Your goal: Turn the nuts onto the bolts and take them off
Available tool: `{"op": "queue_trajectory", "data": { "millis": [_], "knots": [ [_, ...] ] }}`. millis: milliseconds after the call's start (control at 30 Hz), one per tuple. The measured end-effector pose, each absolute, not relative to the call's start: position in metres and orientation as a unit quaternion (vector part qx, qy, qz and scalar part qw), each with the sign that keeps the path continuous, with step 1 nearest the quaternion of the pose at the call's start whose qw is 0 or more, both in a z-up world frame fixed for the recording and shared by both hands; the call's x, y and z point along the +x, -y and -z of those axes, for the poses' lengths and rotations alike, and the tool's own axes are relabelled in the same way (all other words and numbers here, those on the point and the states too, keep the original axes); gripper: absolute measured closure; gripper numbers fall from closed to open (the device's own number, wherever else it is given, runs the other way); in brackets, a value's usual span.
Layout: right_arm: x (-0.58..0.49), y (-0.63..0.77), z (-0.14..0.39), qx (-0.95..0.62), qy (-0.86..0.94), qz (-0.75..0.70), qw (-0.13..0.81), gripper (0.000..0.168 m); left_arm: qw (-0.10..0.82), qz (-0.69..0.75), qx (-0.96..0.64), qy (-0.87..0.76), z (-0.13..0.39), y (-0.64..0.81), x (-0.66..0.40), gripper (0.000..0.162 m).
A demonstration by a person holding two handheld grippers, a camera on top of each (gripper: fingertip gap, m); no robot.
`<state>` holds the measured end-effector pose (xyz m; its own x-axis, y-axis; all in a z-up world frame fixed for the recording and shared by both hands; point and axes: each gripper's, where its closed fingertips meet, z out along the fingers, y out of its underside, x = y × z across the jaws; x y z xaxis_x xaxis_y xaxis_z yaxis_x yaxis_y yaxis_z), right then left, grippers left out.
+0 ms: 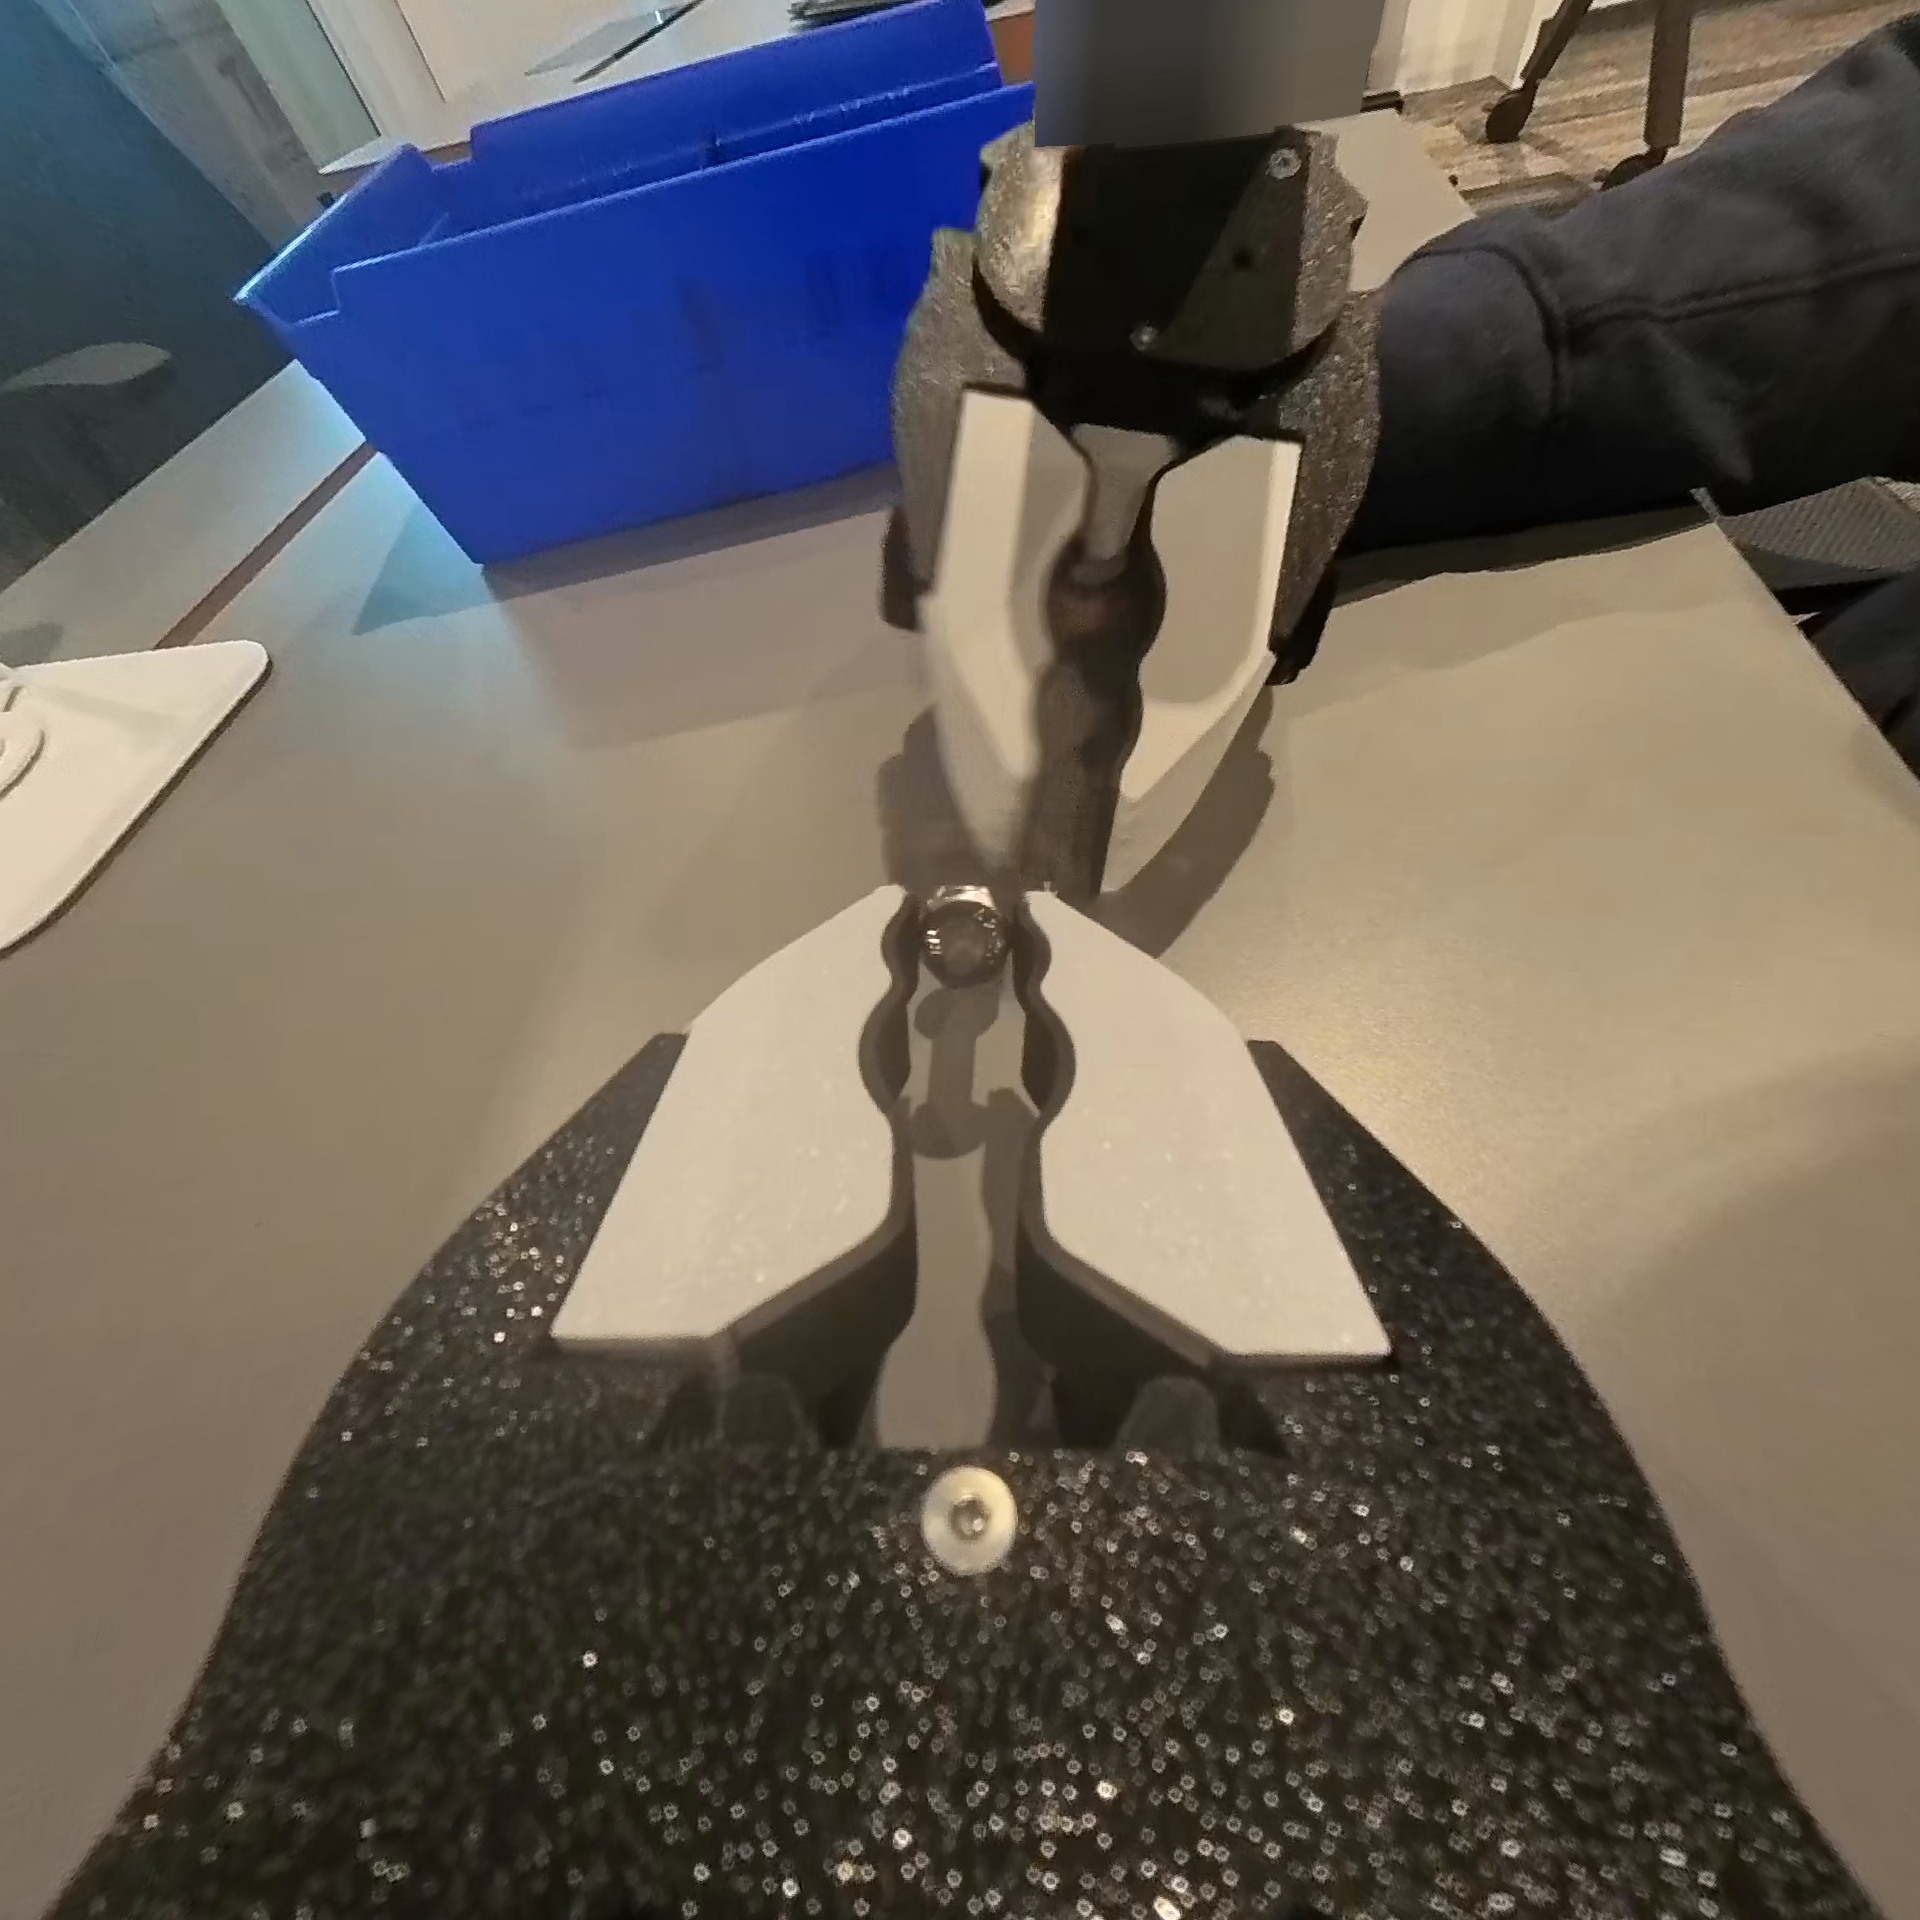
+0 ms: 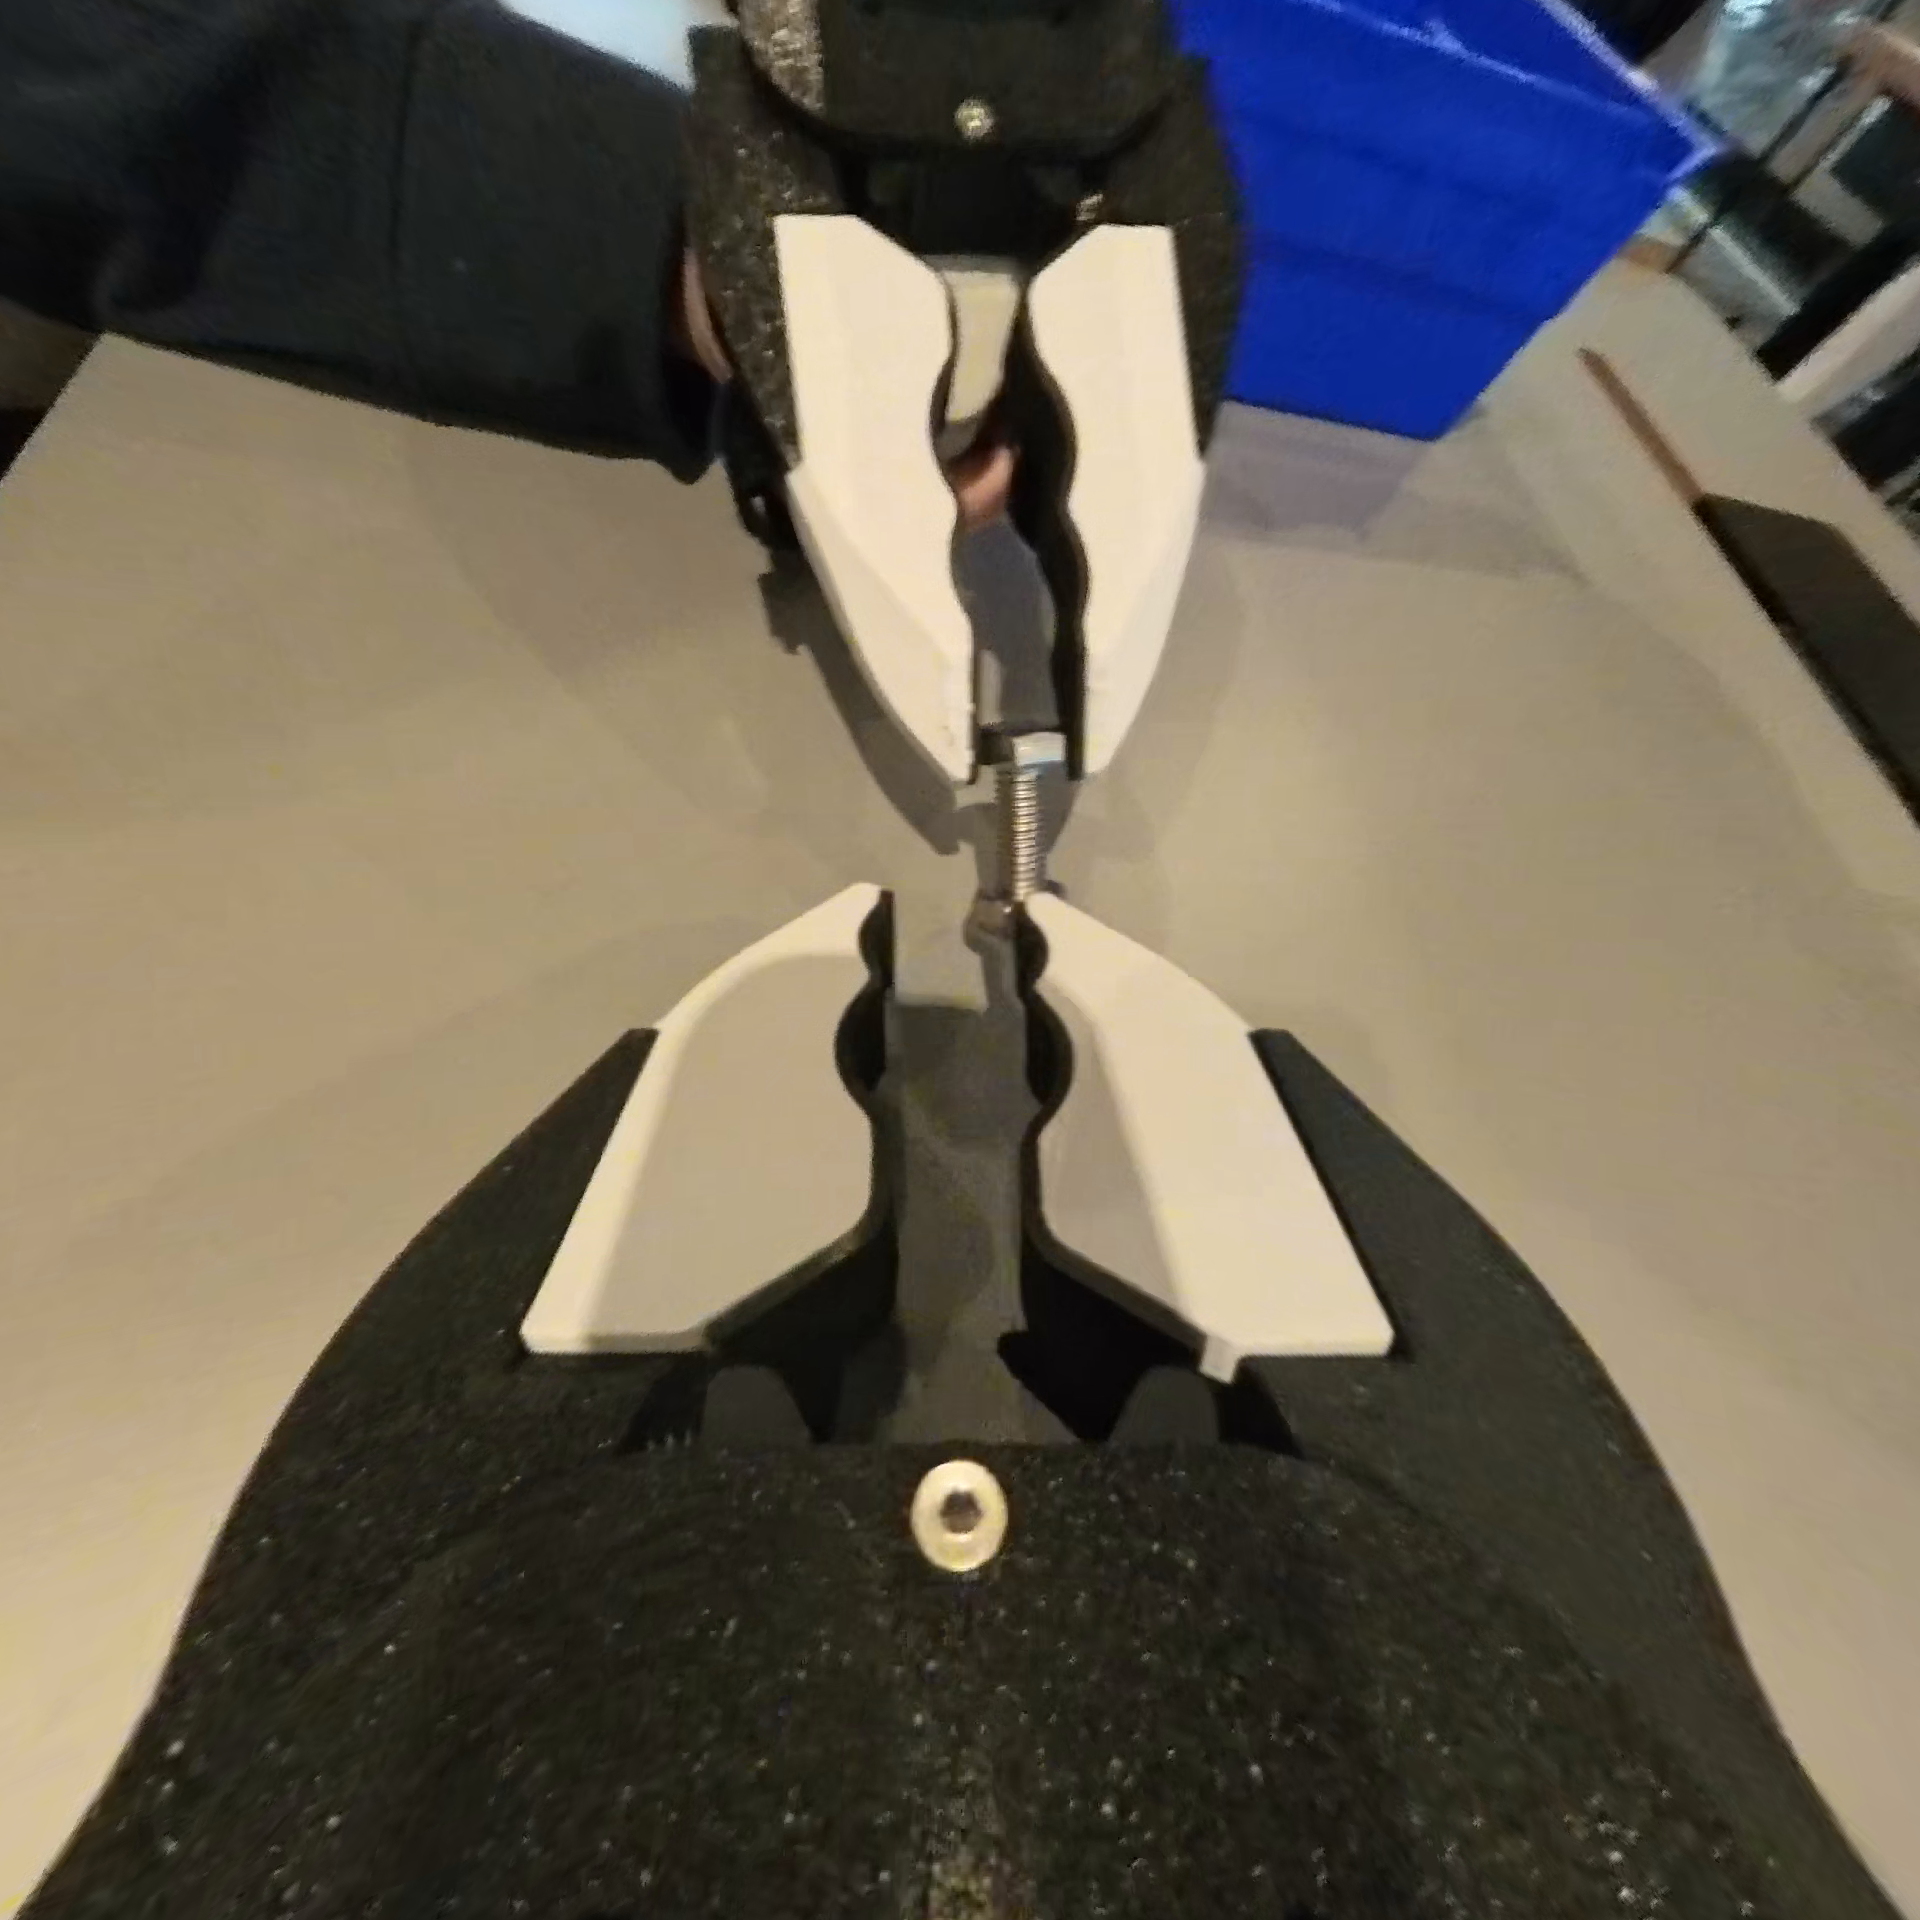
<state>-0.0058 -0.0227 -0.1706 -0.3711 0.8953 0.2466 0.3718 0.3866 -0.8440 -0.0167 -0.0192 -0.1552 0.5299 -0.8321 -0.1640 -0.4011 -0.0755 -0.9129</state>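
Observation:
My left gripper point(image 1: 966, 925) is shut on the hex head of a silver bolt point(image 1: 956, 940) and holds it above the grey table point(image 1: 416, 987). In the right wrist view the left gripper point(image 2: 1023, 764) comes from the top, and the bolt's threaded shaft point(image 2: 1006, 831) points toward my right gripper point(image 2: 956, 914). A small nut point(image 2: 987, 920) sits on the end of the shaft, against the right fingertip. The right jaws stand a little apart, with a gap left of the nut. In the left wrist view the right gripper point(image 1: 1060, 831) is blurred.
A blue plastic bin point(image 1: 623, 343) stands on the table behind the grippers, also in the right wrist view point(image 2: 1455, 208). A white flat board point(image 1: 104, 748) lies at the left edge. A dark sleeve point(image 1: 1662, 312) holds the right gripper. A black flat piece point(image 2: 1808, 603) lies at the right.

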Motion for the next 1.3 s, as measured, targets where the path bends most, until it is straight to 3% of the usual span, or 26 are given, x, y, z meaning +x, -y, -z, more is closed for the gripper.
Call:
{"op": "queue_trajectory", "data": {
  "millis": [67,167,200,233,267,333,467,533,567,600,633,700,800,900,967,1067,1300],
  "knots": [
    [-0.009,0.018,0.170,-0.432,0.742,-0.349,0.376,0.135,0.519,0.207,-0.703,-0.439,0.155,0.019,-0.017,0.145],
    [-0.009,0.020,0.178,-0.433,0.756,-0.335,0.359,0.134,0.519,0.204,-0.703,-0.441,0.156,0.019,-0.016,0.145],
    [-0.007,0.024,0.180,-0.430,0.762,-0.337,0.347,0.142,0.519,0.203,-0.703,-0.442,0.156,0.019,-0.016,0.145],
    [-0.001,0.033,0.181,-0.416,0.774,-0.352,0.323,0.165,0.519,0.200,-0.703,-0.442,0.156,0.019,-0.016,0.145],
    [0.001,0.035,0.180,-0.415,0.773,-0.358,0.318,0.168,0.519,0.200,-0.703,-0.442,0.156,0.019,-0.016,0.145],
    [-0.001,0.031,0.177,-0.420,0.764,-0.359,0.334,0.163,0.519,0.202,-0.704,-0.441,0.156,0.019,-0.016,0.145],
    [-0.012,0.016,0.175,-0.437,0.747,-0.338,0.369,0.130,0.523,0.209,-0.702,-0.436,0.154,0.019,-0.017,0.146],
    [-0.012,0.018,0.178,-0.435,0.754,-0.331,0.363,0.129,0.526,0.211,-0.701,-0.433,0.153,0.019,-0.018,0.146],
    [-0.009,0.022,0.179,-0.429,0.759,-0.335,0.357,0.137,0.526,0.211,-0.701,-0.433,0.153,0.019,-0.018,0.146],
    [-0.004,0.029,0.179,-0.416,0.768,-0.349,0.339,0.159,0.525,0.211,-0.701,-0.434,0.153,0.019,-0.018,0.146],
    [-0.001,0.034,0.178,-0.409,0.771,-0.362,0.328,0.168,0.525,0.209,-0.702,-0.434,0.153,0.018,-0.018,0.145],
    [-0.001,0.031,0.173,-0.417,0.757,-0.369,0.341,0.164,0.524,0.208,-0.702,-0.436,0.154,0.019,-0.017,0.146],
    [-0.007,0.018,0.170,-0.436,0.737,-0.357,0.372,0.141,0.522,0.208,-0.702,-0.437,0.154,0.019,-0.017,0.146],
    [-0.011,0.015,0.172,-0.437,0.741,-0.340,0.380,0.130,0.522,0.206,-0.703,-0.438,0.155,0.019,-0.017,0.146],
    [-0.010,0.018,0.176,-0.430,0.751,-0.332,0.374,0.130,0.522,0.207,-0.703,-0.437,0.154,0.018,-0.017,0.146],
    [-0.002,0.032,0.180,-0.412,0.770,-0.348,0.341,0.159,0.524,0.208,-0.702,-0.436,0.154,0.018,-0.017,0.146],
    [-0.010,0.019,0.177,-0.436,0.750,-0.335,0.368,0.134,0.521,0.207,-0.703,-0.437,0.155,0.019,-0.017,0.146]
  ]
}}
